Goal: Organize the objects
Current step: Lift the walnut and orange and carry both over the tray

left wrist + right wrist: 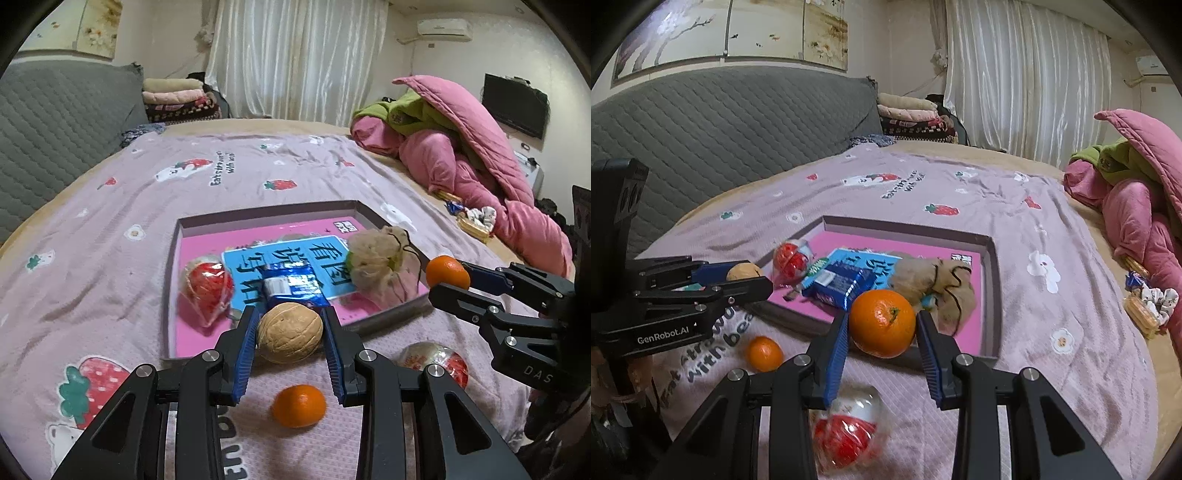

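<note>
**Both tongs loaded, short of the box**

The left tongs are clenched on a walnut, the blue pads pressing its two sides. The right tongs grasp an orange the same way, stem end facing the camera. Both point down toward the near edge of a shallow box lying on the bed's strawberry-print blanket.

Just beyond the left tongs, inside the box, lie a blue snack packet, a red wrapped ball to the left and a beige drawstring pouch to the right. Below the left tongs, on the blanket, sits a second orange; another red wrapped ball lies beneath the right tongs. Both are outside the box.

Judging by this, the step in hand is carrying the walnut and the orange over the box wall to drop them in.

The risks: both held things are round and hard, gripped at only two narrow contacts, so a tilt or jolt could roll either one out onto the soft bed. The tongs work side by side and could knock each other. A drop from height may bounce off the packet or pouch and clear the low wall.
</note>
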Demonstrator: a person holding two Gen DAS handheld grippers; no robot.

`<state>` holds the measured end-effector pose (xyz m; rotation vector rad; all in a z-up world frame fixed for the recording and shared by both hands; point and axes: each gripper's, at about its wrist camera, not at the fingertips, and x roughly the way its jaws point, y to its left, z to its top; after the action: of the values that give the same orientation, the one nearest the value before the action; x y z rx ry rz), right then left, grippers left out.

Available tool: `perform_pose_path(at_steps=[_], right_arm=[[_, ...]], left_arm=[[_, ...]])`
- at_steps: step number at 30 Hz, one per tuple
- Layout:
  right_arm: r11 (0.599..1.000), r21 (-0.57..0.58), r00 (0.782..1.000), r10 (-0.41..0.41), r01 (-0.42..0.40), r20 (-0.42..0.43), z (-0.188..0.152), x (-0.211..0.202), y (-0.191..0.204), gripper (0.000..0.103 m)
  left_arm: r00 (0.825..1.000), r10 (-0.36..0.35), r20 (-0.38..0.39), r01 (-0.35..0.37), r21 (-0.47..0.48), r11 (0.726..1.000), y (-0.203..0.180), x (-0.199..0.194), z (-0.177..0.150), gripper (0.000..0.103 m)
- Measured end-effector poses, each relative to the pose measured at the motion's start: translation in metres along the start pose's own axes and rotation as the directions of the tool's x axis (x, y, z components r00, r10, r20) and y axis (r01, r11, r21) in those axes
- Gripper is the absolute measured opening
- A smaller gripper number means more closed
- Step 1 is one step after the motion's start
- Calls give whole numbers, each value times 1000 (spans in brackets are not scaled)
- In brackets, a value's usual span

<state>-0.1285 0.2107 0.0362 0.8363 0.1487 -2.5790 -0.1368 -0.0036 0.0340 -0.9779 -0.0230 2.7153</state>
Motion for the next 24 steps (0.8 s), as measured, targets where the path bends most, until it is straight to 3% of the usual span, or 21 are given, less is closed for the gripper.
perform_pose_path(at_steps=[24], right_arm=[[1000, 22, 995, -1, -2, 105, 31, 13, 12, 37]], left_arm=[[995, 75, 67, -67, -112, 991, 45, -8, 20, 35]])
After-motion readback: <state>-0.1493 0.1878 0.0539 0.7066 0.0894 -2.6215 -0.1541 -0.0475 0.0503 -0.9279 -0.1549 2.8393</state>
